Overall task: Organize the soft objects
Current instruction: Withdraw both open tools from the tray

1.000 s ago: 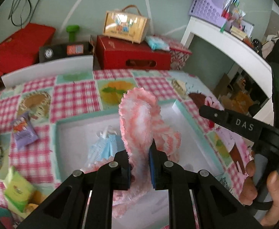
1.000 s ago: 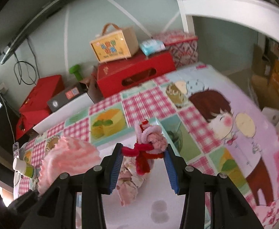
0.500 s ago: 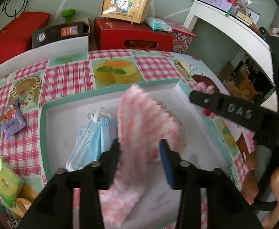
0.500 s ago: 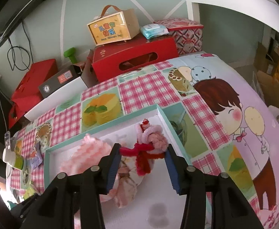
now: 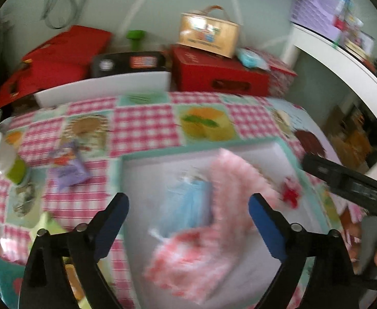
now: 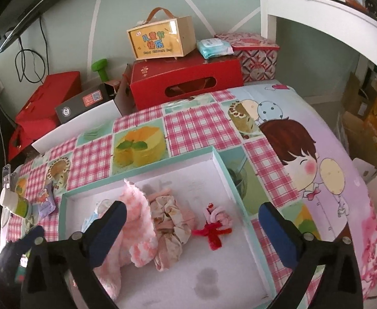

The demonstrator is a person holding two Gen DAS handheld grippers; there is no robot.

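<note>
Both tongs spread apart, empty: left gripper [image 5: 188,211], right gripper [image 6: 192,221]. Risk: fluffy pink knitted cloth [image 6: 136,221] snags a finger over the shallow teal-rimmed white tray [image 6: 221,159].

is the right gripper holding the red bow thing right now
No, the right gripper is open and the red bow lies loose in the tray.

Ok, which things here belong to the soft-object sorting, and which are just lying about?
Job:
- white tray
- pink fluffy cloth
- floral scrunchie
- red-and-pink hair tie
- blue face mask
- both hand-held grippers, open: left, right

Lying about:
- purple snack packet
- red box
- yellow gift case
</note>
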